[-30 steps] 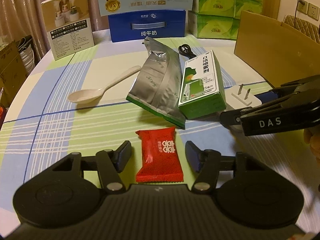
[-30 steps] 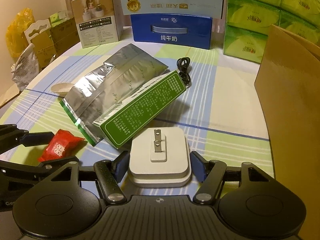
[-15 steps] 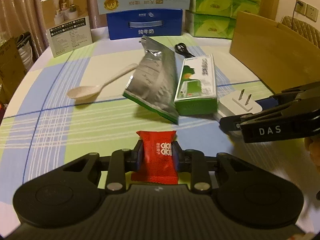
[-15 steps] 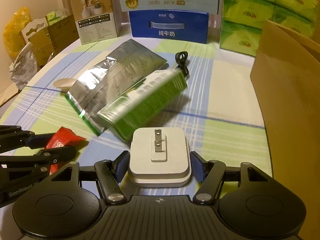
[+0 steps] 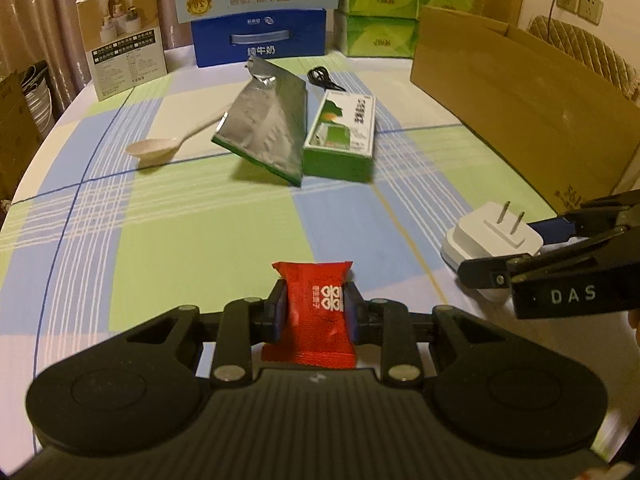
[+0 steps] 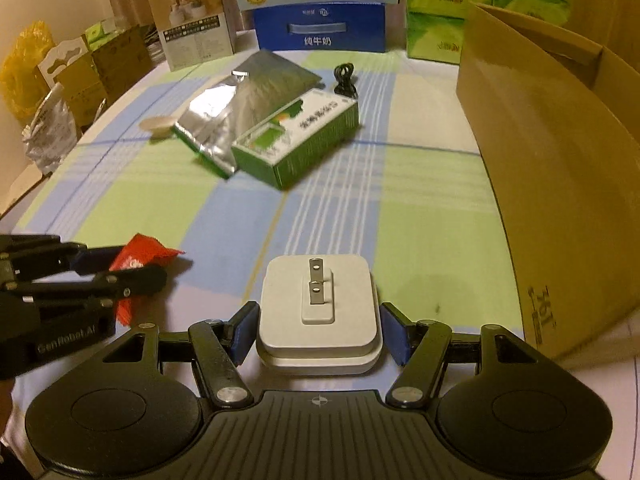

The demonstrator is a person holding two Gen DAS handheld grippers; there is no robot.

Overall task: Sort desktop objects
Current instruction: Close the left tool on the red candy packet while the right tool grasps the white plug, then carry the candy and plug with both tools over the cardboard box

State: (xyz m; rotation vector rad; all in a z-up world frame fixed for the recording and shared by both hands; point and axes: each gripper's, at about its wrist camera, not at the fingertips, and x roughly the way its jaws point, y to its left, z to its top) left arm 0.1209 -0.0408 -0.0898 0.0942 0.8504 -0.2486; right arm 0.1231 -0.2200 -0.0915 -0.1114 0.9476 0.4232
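Both grippers have drawn back from the green box (image 5: 340, 136). Left gripper (image 5: 314, 312) clenches the red candy (image 5: 312, 312); right gripper (image 6: 318, 330) seemingly grips the white plug (image 6: 318, 308), above the tablecloth (image 6: 200, 216).

Take the medicine box (image 5: 341, 136) as your mark: the foil bag (image 5: 267, 128) leans against its left side, the spoon (image 5: 168, 145) lies farther left, the cable (image 5: 322, 78) sits behind it, and the cardboard box (image 5: 516, 100) stands to its right.
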